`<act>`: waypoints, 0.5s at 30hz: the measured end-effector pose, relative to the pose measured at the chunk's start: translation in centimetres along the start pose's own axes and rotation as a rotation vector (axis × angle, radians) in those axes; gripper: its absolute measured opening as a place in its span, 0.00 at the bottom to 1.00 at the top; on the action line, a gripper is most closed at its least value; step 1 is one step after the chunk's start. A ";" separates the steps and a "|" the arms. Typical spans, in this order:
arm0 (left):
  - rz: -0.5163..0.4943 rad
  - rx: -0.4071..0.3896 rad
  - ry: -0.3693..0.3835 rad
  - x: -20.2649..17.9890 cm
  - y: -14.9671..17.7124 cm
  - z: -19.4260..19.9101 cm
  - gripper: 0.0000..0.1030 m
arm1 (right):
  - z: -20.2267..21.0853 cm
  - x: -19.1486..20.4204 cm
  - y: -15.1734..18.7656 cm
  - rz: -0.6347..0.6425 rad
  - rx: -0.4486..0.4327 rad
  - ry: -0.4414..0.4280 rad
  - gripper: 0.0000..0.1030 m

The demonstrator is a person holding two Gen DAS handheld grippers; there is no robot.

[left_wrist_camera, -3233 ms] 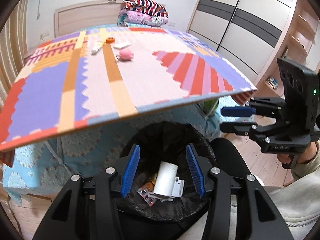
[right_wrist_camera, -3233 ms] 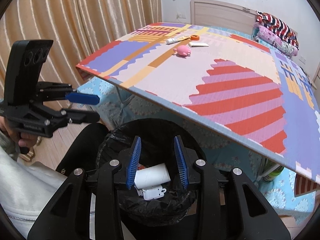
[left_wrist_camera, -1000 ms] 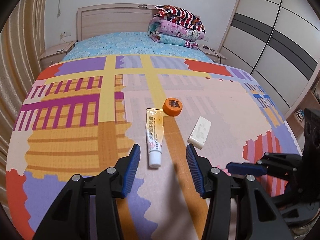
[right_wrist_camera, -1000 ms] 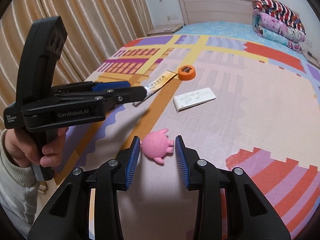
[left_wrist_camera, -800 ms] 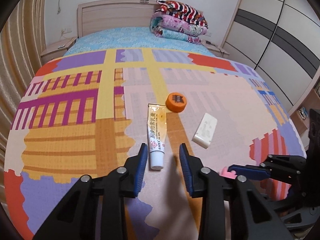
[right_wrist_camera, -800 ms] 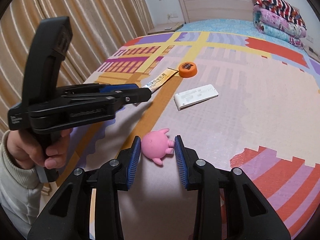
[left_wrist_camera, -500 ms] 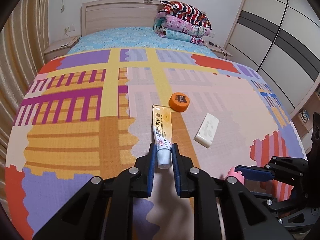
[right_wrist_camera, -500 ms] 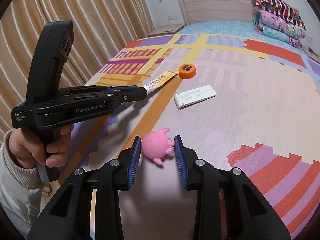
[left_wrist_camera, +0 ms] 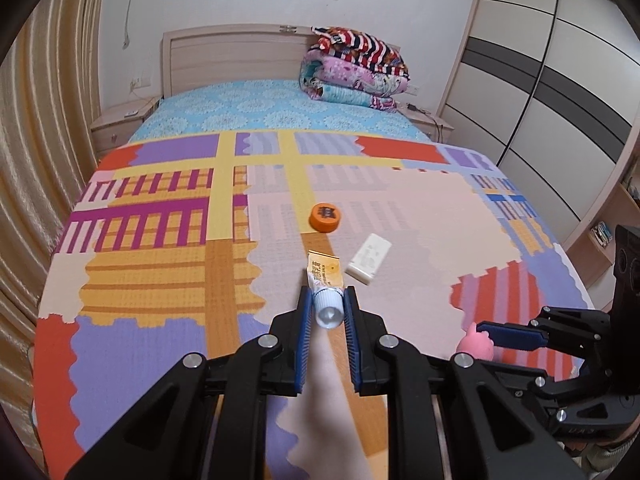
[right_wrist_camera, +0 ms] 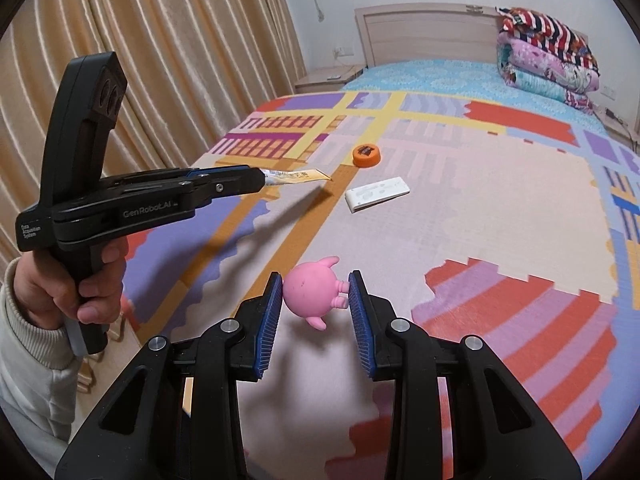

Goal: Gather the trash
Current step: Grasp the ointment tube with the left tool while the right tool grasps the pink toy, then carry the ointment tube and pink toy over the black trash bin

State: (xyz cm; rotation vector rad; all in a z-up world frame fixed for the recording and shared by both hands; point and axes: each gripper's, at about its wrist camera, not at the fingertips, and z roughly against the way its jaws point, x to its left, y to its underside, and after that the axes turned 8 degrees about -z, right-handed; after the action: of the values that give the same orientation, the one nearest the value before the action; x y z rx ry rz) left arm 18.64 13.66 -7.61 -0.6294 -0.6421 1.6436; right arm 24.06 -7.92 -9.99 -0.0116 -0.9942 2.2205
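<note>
The left hand-held gripper [left_wrist_camera: 328, 316] is clamped on the capped end of a small ointment tube [left_wrist_camera: 325, 280], its blue pads pressing the white cap from both sides; the jaws have just closed onto it. In the right wrist view the tube juts out level from the fingertips, clear of the patterned mat [left_wrist_camera: 160, 240], with its shadow on the mat below. The right hand-held gripper [right_wrist_camera: 316, 304] is clamped on a pink pig toy [right_wrist_camera: 314, 294], pads touching its flanks; the toy appears to hang just above the mat, though the fisheye view makes that gap hard to judge.

The step in hand looks like the lift-off after a double pick: both pieces are gripped and coming away from the mat, which seems to lie on a board over the bed [left_wrist_camera: 260, 112]. The next move calls for carrying both to wherever the trash is gathered, no bin being in view here, and letting go over it without the two grippers knocking together, since they sit close side by side.

Beyond the left gripper, an orange cap [left_wrist_camera: 325, 217] and a white flat packet [left_wrist_camera: 369, 257] lie on the mat, the packet just right of the tube's flat end, the cap farther on. Both remain to be collected.
</note>
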 end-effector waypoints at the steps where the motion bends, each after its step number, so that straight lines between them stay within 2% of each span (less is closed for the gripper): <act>1: -0.005 -0.003 0.002 -0.3 0.1 0.3 0.15 | 0.4 0.1 0.2 0.003 -0.006 0.003 0.33; 10: -0.074 -0.053 0.013 -4.0 1.3 4.6 0.15 | 4.0 0.6 2.1 0.026 -0.051 0.018 0.33; 15: -0.107 -0.082 0.046 -6.3 2.5 7.1 0.15 | 5.7 0.8 3.2 0.024 -0.067 0.026 0.33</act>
State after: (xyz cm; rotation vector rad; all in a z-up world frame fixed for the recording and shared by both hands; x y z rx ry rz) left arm 12.81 6.59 -4.08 -0.6783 -0.7007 1.5059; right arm 20.02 -12.70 -7.85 -0.0831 -1.0593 2.2022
